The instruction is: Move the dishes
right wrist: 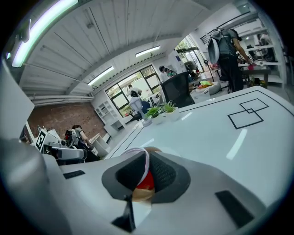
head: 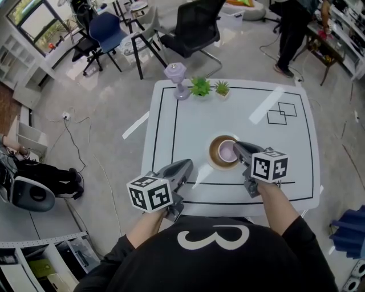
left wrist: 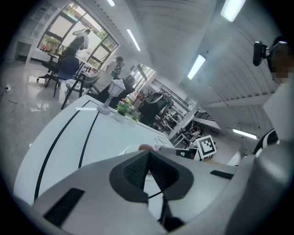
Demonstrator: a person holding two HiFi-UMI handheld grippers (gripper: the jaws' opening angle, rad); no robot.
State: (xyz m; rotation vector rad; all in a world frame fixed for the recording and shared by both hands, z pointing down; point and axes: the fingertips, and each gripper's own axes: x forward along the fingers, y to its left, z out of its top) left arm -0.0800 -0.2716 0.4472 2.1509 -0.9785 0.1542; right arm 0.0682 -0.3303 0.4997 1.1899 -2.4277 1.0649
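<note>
At lower left of the head view, the left gripper [head: 183, 167] is over the table's [head: 251, 120] near edge, jaws together with nothing between them. At centre a lilac cup [head: 226, 151] sits in a brown saucer [head: 215, 159]. Just right of it, the right gripper [head: 239, 148] has its jaws nearly closed, pinching the cup's rim.

A black-lined white table [head: 188, 131] stands on a glossy grey floor [head: 108, 114]. Beyond its far edge are a black office chair [head: 194, 25] and a blue chair [head: 107, 28], with a window [head: 34, 20] past the far left corner. Strip lights [left wrist: 232, 9] line the white ceiling [left wrist: 174, 36]
</note>
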